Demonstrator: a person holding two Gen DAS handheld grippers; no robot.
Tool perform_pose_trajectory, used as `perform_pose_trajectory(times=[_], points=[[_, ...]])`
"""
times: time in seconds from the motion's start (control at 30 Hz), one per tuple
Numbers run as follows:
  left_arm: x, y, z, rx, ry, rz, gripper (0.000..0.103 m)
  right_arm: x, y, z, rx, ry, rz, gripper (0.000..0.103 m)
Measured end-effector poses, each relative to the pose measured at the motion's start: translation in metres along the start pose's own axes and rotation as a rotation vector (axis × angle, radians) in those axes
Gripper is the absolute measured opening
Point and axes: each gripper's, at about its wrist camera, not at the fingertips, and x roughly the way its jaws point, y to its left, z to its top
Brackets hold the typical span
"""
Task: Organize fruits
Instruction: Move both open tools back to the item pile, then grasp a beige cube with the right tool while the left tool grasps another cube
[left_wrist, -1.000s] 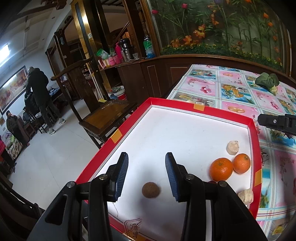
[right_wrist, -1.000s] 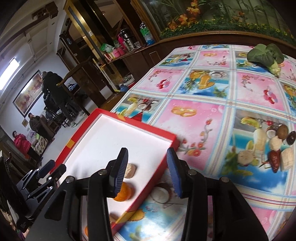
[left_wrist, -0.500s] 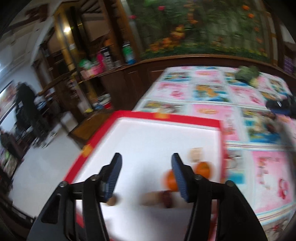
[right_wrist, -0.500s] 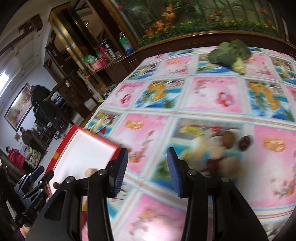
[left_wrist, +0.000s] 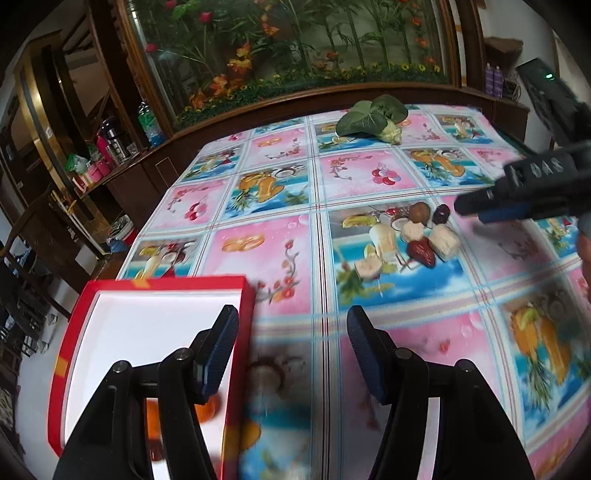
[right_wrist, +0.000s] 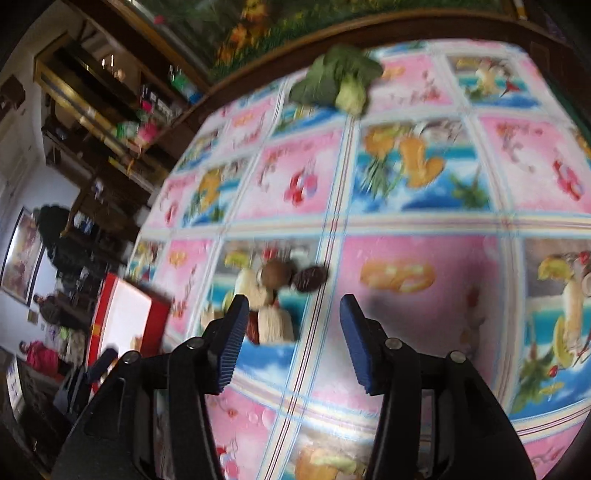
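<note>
Fruits and nuts are seen gathered in a small cluster on the patterned tablecloth, well apart from the red tray at the near left corner of the table. In the left wrist view a round brown walnut, a dark shrivelled piece, a red date and several pale chunks can be told apart; in the right wrist view the same cluster is smeared by blur and partly covered by the left finger of the right gripper. Printed fruit on the cloth is easily mistaken for real pieces. Inside the tray, something orange is half hidden behind the left gripper, and the tray's near end is cut off by the frame.

The left gripper's jaws have just been opening and nothing is caught between them; they hang over bare cloth beside the tray's right wall. The right gripper's jaws have likewise just been opening, with nothing between the pads and the cluster just to their left. From the left wrist view the right gripper is seen near the cluster's right side.

Open cloth lies between tray and cluster. A leafy green vegetable lies near the far edge.
</note>
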Motion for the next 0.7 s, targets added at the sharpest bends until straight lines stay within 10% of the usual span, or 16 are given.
perform_pose_trajectory(times=[0.7], points=[[0.053, -0.032, 0.028, 0.144, 0.117, -0.189, 0.061, 0.045, 0.030, -0.014, -0.094, 0.050, -0.086, 0.028]])
